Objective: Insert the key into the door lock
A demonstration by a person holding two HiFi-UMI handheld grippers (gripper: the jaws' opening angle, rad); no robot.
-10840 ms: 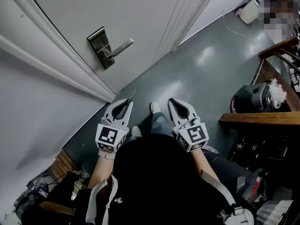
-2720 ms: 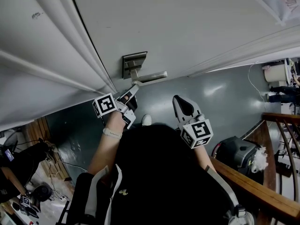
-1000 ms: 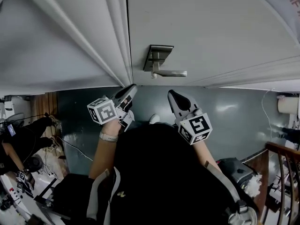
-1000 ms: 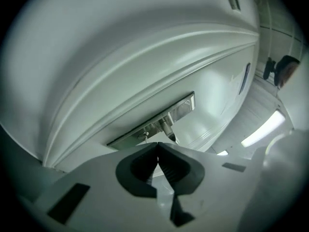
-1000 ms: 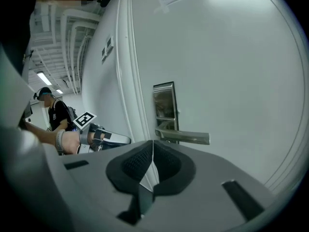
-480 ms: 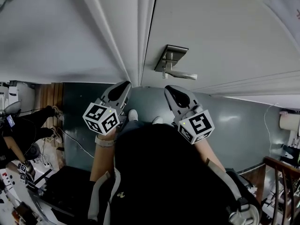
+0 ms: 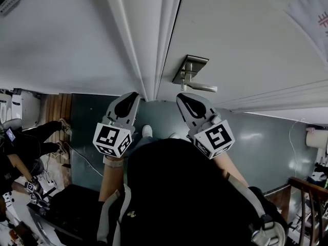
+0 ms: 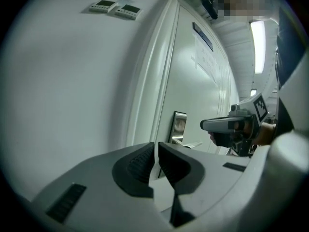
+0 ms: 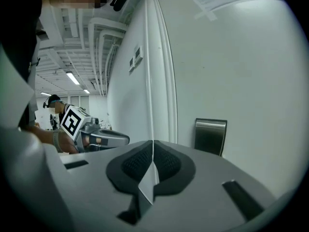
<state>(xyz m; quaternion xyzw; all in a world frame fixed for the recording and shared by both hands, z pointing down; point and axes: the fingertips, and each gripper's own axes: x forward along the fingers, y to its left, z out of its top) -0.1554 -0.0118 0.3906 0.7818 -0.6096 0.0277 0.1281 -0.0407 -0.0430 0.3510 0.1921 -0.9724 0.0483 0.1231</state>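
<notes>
Two grey plastic grippers pointed at one smooth white door [image 7: 246, 29]. The left gripper [image 7: 131, 95], at lower centre-left, had its ribbed black fingers [image 8: 137, 166] pressed almost together, only a thin slit between them, holding nothing. The right gripper [image 7: 183, 97], at lower centre, had its fingers fully together. One lock [image 7: 190, 69], a rectangular brushed-metal plate with one slim lever [image 7: 204, 88], sat at centre, just above the right gripper.

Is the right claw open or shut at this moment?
Shut. In the right gripper view the right claw has its dark pads pressed together, nothing between them.
</notes>
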